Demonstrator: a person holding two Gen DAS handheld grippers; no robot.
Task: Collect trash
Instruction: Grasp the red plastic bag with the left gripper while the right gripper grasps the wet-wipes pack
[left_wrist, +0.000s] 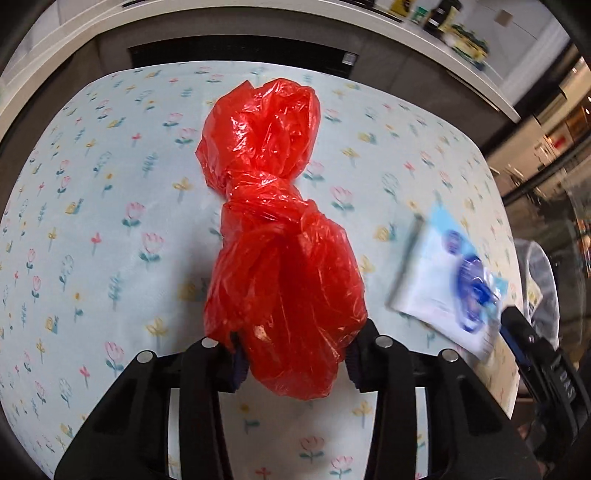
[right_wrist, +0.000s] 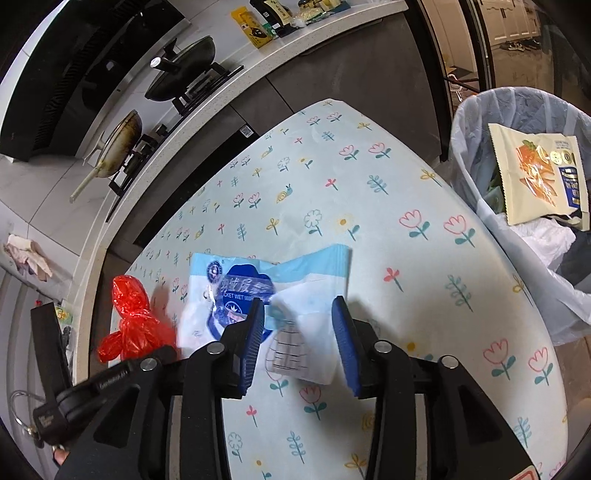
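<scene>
A knotted red plastic bag (left_wrist: 273, 229) lies on the flowered tablecloth (left_wrist: 110, 229). My left gripper (left_wrist: 295, 358) points steeply down over its near end, and both pads press into the bag's lower lobe. In the right wrist view the red bag (right_wrist: 133, 317) shows at the left. A blue and white wet wipes packet (right_wrist: 236, 288) lies beside it, its white barcode corner curled up between the fingers of my right gripper (right_wrist: 299, 332). The left pad is against the packet; the right pad stands a little off it. In the left wrist view the packet (left_wrist: 443, 280) is blurred.
A bin lined with a clear bag (right_wrist: 465, 147) stands off the table's right edge and holds a snack packet (right_wrist: 539, 173) and other waste. Behind the table runs a kitchen counter (right_wrist: 258, 70) with a stove, two pans (right_wrist: 184, 66) and food packets.
</scene>
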